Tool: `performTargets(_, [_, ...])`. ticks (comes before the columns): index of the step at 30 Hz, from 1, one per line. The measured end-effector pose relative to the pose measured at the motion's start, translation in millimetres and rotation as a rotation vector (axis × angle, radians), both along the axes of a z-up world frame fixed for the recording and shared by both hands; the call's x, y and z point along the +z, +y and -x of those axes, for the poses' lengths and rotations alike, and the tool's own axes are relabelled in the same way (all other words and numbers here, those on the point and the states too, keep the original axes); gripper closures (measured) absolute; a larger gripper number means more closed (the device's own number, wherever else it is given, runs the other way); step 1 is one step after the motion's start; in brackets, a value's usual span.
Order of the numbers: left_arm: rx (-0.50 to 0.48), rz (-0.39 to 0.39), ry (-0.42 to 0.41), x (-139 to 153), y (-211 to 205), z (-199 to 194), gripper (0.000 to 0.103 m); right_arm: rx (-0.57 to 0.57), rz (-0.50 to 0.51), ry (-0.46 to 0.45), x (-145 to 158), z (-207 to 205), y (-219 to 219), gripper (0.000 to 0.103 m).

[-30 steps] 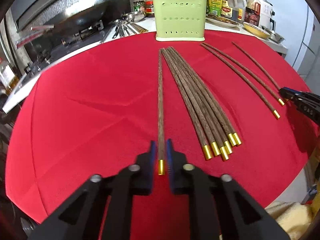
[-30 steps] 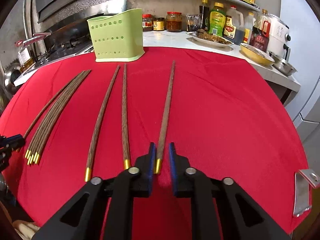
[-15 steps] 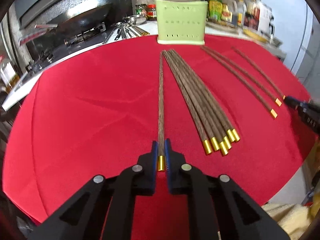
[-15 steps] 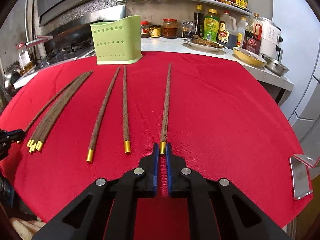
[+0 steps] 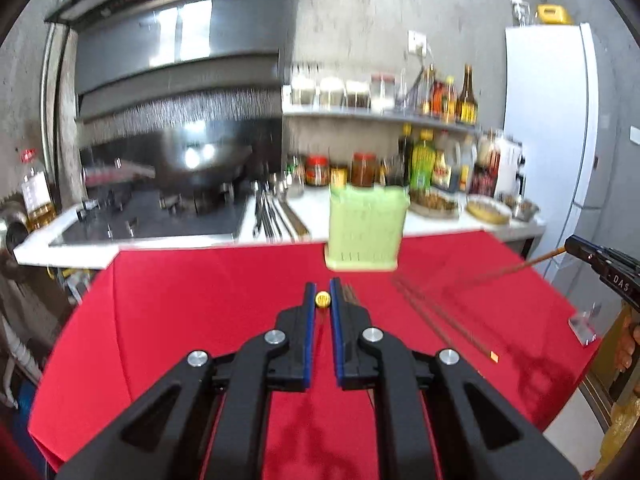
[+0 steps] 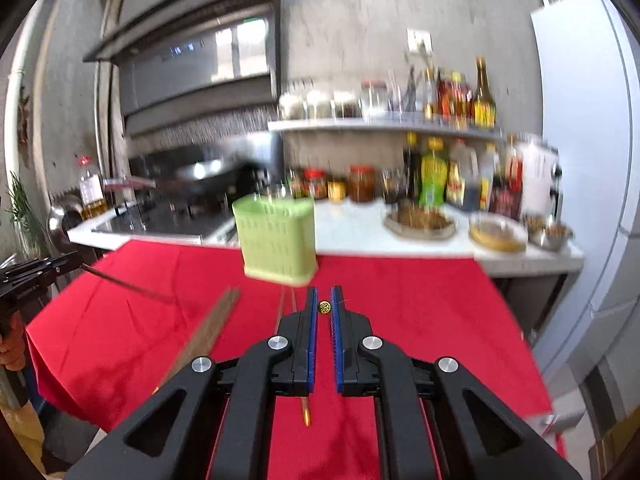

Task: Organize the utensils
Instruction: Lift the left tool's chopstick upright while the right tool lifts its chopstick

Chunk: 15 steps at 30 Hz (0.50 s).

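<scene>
A home kitchen. Beyond the jaws, a wok [image 5: 208,168] sits on a black stove [image 5: 160,220] under a steel range hood [image 5: 176,48]. A wall shelf [image 6: 380,124] ahead and to the right carries spice jars and sauce bottles [image 6: 460,96], with more jars and bottles [image 5: 424,160] lined up on the white bench [image 6: 360,232] below. Dishes of food [image 6: 420,220] stand there too, and a white refrigerator [image 5: 548,120] fills the far right.

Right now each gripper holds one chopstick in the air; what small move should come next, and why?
Probably carry both toward the green holder: the left gripper and right gripper each clamp a chopstick by its gold cap, lifted off the red cloth, holder just ahead.
</scene>
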<state>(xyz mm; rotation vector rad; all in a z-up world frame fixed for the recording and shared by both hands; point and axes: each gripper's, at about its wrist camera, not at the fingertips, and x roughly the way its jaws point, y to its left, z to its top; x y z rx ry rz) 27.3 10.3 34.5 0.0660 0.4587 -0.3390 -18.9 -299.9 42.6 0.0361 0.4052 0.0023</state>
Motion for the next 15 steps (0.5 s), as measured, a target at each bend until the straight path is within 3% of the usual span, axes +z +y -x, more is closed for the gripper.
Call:
performTargets(2, [0.004, 0.003, -0.044, 14.5, -0.7, -3.2, 0.096, 0.005, 0.013, -0.028, 14.6, -3.2, 0.7, 0.096])
performTargets(6, [-0.007, 0.016, -0.043, 21.4, -1.5, -13.1, 0.096, 0.011, 0.027, -0.040, 35.1, -20.2, -0.6, 0.096])
performTargets(12, [-0.018, 0.016, -0.040, 20.7, -1.6, -19.6, 0.096, -0.021, 0.068, -0.047, 33.8, -35.0, -0.5, 0.095])
performTargets(15, [-0.031, -0.006, 0.012, 9.8, -4.5, -26.0, 0.096, -0.033, 0.081, -0.037, 28.3, -40.6, -0.3, 0.095])
